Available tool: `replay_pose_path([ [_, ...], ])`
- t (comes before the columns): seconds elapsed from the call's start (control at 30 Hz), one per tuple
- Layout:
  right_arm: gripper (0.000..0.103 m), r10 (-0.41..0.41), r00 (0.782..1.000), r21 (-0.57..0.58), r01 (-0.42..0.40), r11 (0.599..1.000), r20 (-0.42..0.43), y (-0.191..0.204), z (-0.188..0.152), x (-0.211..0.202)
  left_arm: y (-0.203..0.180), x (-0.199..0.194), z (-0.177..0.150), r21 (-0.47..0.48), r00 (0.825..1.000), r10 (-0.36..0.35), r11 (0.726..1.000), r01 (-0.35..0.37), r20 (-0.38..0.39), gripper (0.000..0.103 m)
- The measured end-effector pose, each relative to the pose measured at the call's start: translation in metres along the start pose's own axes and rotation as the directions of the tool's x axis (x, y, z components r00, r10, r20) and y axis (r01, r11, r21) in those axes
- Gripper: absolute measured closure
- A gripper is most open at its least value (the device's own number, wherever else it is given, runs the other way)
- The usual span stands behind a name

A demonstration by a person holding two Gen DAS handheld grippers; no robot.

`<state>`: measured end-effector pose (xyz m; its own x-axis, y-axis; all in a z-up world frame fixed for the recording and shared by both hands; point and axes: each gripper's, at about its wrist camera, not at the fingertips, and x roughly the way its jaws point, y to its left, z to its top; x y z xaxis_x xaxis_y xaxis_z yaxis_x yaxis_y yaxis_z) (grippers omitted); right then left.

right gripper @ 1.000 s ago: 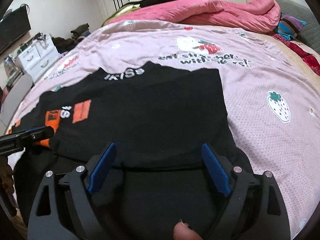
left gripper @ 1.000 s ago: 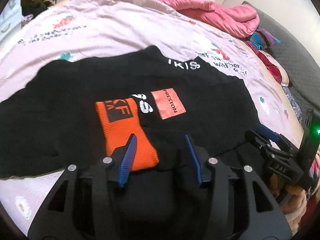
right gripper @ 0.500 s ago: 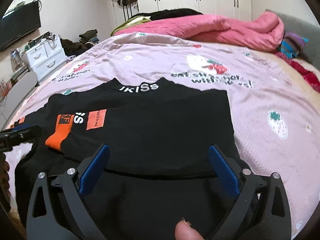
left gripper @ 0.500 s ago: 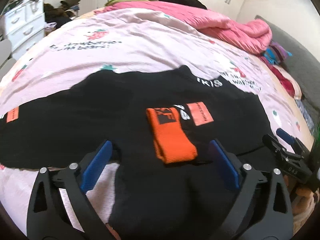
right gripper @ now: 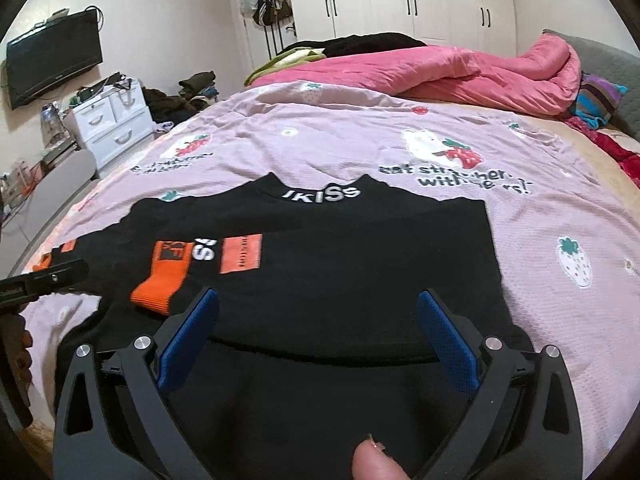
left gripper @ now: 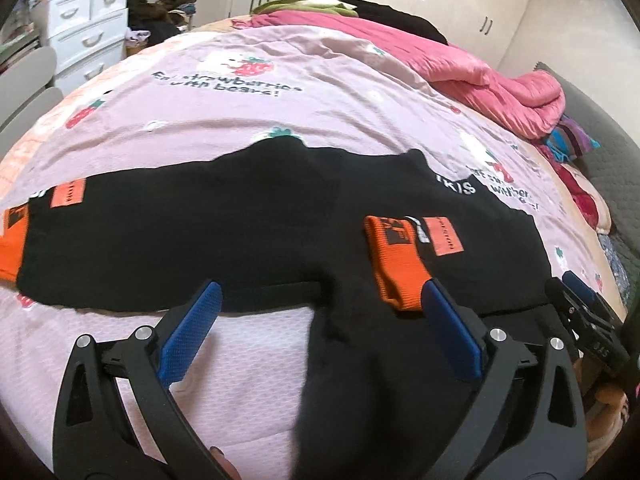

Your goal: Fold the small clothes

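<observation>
A black sweatshirt with orange cuffs lies flat on the pink bed. One sleeve is folded across the body, its orange cuff lying on the chest. The other sleeve stretches out left, ending in an orange cuff. My left gripper is open and empty above the near hem. My right gripper is open and empty above the body of the sweatshirt; the folded cuff lies to its left. The right gripper also shows at the right edge of the left wrist view.
The bed has a pink strawberry-print sheet. A pink quilt is heaped at the far side, with coloured clothes by it. White drawers and a wall TV stand at the left.
My left gripper has opened wide, risen and pulled back to the left, bringing the outstretched sleeve into view. My right gripper has opened slightly and lifted back. The sweatshirt has not moved.
</observation>
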<state>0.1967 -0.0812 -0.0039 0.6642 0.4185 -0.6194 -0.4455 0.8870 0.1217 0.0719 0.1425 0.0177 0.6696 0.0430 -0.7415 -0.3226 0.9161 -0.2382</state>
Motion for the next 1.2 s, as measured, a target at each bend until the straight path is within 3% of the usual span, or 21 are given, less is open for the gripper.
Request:
replay_pose_path([
  [0.57, 0.004, 0.08, 0.996, -0.12, -0.083, 0.989, -0.027, 0.073, -0.007, 0.002, 0.062, -0.016, -0.005, -0.125, 0.998, 0.059, 0.99, -0.057, 0.012, 0.01],
  [1.2, 0.004, 0.17, 0.983, -0.186, -0.179, 0.966, -0.064, 0.159, 0.001, 0.012, 0.136, -0.044, -0.009, -0.275, 0.988, 0.147, 0.952, -0.131, 0.039, 0.009],
])
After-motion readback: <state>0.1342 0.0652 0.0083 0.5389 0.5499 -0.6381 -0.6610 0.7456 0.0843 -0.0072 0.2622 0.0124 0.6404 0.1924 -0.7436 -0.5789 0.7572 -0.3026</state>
